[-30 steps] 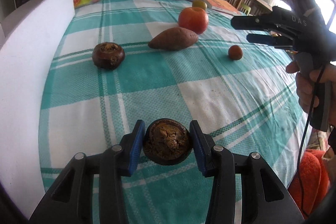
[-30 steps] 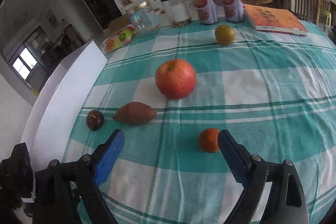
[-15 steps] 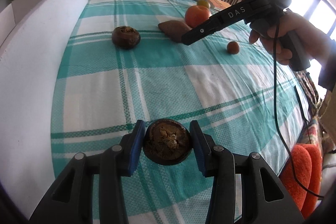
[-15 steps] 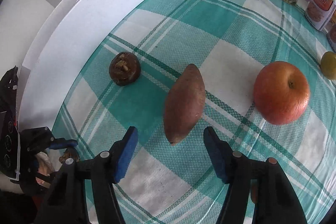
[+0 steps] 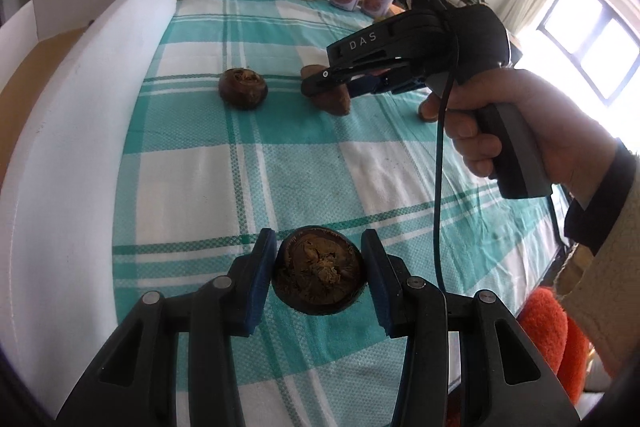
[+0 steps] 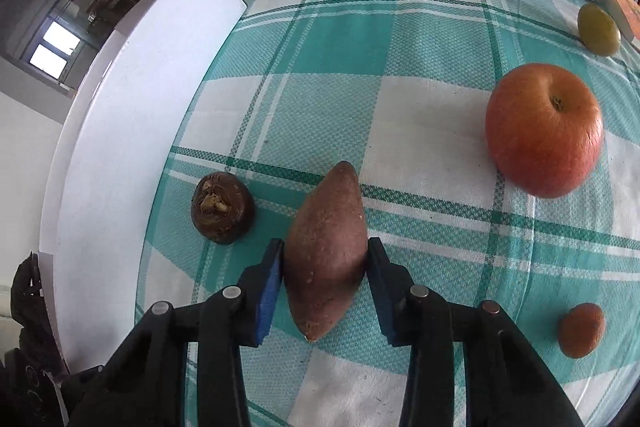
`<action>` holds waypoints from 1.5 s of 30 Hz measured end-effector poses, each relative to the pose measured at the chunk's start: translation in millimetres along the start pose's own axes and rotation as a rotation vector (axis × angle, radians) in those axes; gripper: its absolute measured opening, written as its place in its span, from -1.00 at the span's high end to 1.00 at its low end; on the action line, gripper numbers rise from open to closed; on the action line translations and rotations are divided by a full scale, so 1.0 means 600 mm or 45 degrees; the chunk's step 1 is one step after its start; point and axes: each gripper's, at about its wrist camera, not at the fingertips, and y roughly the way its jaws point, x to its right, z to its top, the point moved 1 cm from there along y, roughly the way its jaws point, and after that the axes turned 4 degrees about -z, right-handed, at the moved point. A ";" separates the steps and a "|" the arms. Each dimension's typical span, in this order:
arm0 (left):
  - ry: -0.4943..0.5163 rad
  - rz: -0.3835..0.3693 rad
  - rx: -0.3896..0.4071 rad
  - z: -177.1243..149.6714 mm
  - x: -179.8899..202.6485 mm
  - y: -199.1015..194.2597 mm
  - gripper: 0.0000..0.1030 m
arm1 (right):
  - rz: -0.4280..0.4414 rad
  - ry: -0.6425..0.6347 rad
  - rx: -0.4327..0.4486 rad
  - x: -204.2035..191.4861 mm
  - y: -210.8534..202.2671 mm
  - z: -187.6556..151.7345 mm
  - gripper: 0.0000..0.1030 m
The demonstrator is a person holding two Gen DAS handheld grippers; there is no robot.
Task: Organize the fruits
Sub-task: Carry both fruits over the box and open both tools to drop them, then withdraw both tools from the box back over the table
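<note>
At the far left, the white box (image 5: 80, 131) is running along the table edge, its wall rising beside the checked cloth (image 5: 304, 163); it looks like the likely home for the produce. Next to it, the left gripper (image 5: 319, 273) is holding a dark round water chestnut (image 5: 319, 277) between its blue pads, lifted clear of the cloth. A second water chestnut (image 6: 222, 207) is lying near the box wall, just beside the sweet potato (image 6: 326, 251). The right gripper (image 6: 325, 277) is clamping that sweet potato across its thick middle, both pads pressing its flanks while it is resting on the cloth. It is probably firm and fairly heavy, with dry, rough skin that should grip well; holding at the widest part, near its balance point, is sensible, since the tapered ends could slide or tip. Further right, the red apple (image 6: 544, 129) is sitting well apart, with a greenish fruit (image 6: 599, 30) beyond it and a small orange fruit (image 6: 582, 330) nearer the right edge.
</note>
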 end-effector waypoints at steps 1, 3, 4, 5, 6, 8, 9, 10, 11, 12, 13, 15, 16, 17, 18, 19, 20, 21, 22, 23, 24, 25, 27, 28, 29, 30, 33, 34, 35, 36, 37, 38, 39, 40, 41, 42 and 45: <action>-0.020 -0.048 0.020 0.004 0.004 -0.024 0.12 | 0.062 0.066 0.018 0.012 -0.012 -0.014 0.20; -0.036 -0.130 0.093 0.018 0.007 -0.082 0.12 | 0.188 0.163 0.072 0.025 -0.037 -0.045 0.20; -0.031 -0.137 0.136 0.026 0.004 -0.111 0.12 | 0.259 0.194 0.099 0.021 -0.052 -0.060 0.20; -0.026 -0.116 0.178 0.035 -0.003 -0.138 0.12 | 0.338 0.221 0.122 0.014 -0.068 -0.074 0.20; -0.026 -0.076 0.218 0.042 -0.014 -0.163 0.12 | 0.424 0.243 0.144 0.000 -0.082 -0.086 0.20; -0.061 0.022 0.273 0.054 -0.052 -0.199 0.12 | 0.576 0.234 0.181 -0.047 -0.106 -0.102 0.20; -0.087 0.071 0.293 0.058 -0.075 -0.212 0.12 | 0.637 0.209 0.194 -0.085 -0.113 -0.105 0.20; -0.123 0.129 0.305 0.061 -0.102 -0.222 0.12 | 0.686 0.171 0.206 -0.123 -0.122 -0.106 0.20; -0.176 0.193 0.315 0.060 -0.133 -0.232 0.12 | 0.721 0.126 0.213 -0.163 -0.128 -0.104 0.20; -0.224 0.247 0.327 0.058 -0.161 -0.240 0.12 | 0.747 0.071 0.216 -0.208 -0.129 -0.101 0.20; -0.270 0.310 0.335 0.053 -0.190 -0.248 0.12 | 0.765 0.020 0.213 -0.250 -0.129 -0.103 0.20; -0.350 0.457 0.343 0.037 -0.239 -0.260 0.12 | 0.761 -0.084 0.194 -0.329 -0.117 -0.102 0.20; -0.381 0.515 0.340 0.028 -0.258 -0.263 0.12 | 0.742 -0.131 0.187 -0.361 -0.107 -0.102 0.20; -0.410 0.567 0.333 0.015 -0.274 -0.265 0.12 | 0.710 -0.183 0.169 -0.394 -0.093 -0.104 0.20; -0.435 0.605 0.328 0.006 -0.288 -0.267 0.12 | 0.680 -0.222 0.153 -0.420 -0.077 -0.106 0.20; -0.452 0.633 0.321 -0.002 -0.297 -0.266 0.12 | 0.648 -0.254 0.142 -0.440 -0.065 -0.114 0.20; -0.459 0.662 0.307 -0.006 -0.303 -0.264 0.11 | 0.608 -0.287 0.136 -0.459 -0.052 -0.117 0.20; -0.462 0.695 0.293 -0.011 -0.305 -0.261 0.11 | 0.568 -0.314 0.140 -0.475 -0.039 -0.119 0.19; -0.464 0.725 0.284 -0.016 -0.307 -0.259 0.09 | 0.537 -0.332 0.145 -0.487 -0.031 -0.123 0.15; -0.463 0.756 0.282 -0.018 -0.307 -0.254 0.00 | 0.507 -0.343 0.155 -0.494 -0.028 -0.125 0.14; -0.463 0.779 0.283 -0.020 -0.304 -0.254 -0.11 | 0.509 -0.354 0.173 -0.496 -0.030 -0.127 0.13; -0.463 0.793 0.292 -0.020 -0.300 -0.254 -0.34 | 0.524 -0.359 0.198 -0.494 -0.038 -0.131 0.09; -0.456 0.790 0.342 -0.011 -0.281 -0.254 -0.53 | 0.495 -0.357 0.279 -0.472 -0.066 -0.139 -0.32; -0.441 0.773 0.369 -0.007 -0.268 -0.255 -0.58 | 0.466 -0.354 0.331 -0.454 -0.083 -0.145 -0.43; -0.420 0.747 0.395 0.001 -0.255 -0.254 -0.61 | 0.429 -0.349 0.396 -0.428 -0.105 -0.153 -0.62; -0.392 0.718 0.417 0.008 -0.236 -0.251 -0.63 | 0.380 -0.339 0.462 -0.396 -0.125 -0.161 -0.76; -0.281 0.582 0.449 0.026 -0.166 -0.231 -0.66 | 0.175 -0.269 0.613 -0.285 -0.170 -0.199 -0.97; -0.236 0.527 0.443 0.032 -0.137 -0.217 -0.67 | 0.089 -0.227 0.641 -0.242 -0.178 -0.215 -1.00; -0.188 0.471 0.426 0.036 -0.107 -0.202 -0.70 | -0.008 -0.178 0.658 -0.198 -0.181 -0.230 -1.00; -0.138 0.420 0.400 0.038 -0.076 -0.183 -0.72 | -0.111 -0.124 0.667 -0.153 -0.184 -0.247 -1.00; -0.089 0.371 0.368 0.040 -0.046 -0.158 -0.72 | -0.232 -0.059 0.671 -0.109 -0.181 -0.259 -1.00; -0.042 0.322 0.329 0.042 -0.018 -0.132 -0.73 | -0.343 0.005 0.669 -0.069 -0.175 -0.275 -1.00; -0.007 0.278 0.280 0.039 0.008 -0.101 -0.73 | -0.437 0.064 0.664 -0.024 -0.176 -0.287 -1.00; 0.015 0.237 0.228 0.036 0.028 -0.066 -0.73 | -0.513 0.119 0.669 0.012 -0.176 -0.305 -1.00; 0.036 0.196 0.183 0.040 0.050 -0.028 -0.73 | -0.582 0.180 0.679 0.046 -0.183 -0.326 -1.00; 0.056 0.170 0.147 0.037 0.063 0.008 -0.73 | -0.640 0.251 0.688 0.079 -0.191 -0.344 -1.00; 0.136 0.186 0.071 0.028 0.100 0.109 -0.73 | -0.725 0.425 0.723 0.156 -0.191 -0.366 -1.00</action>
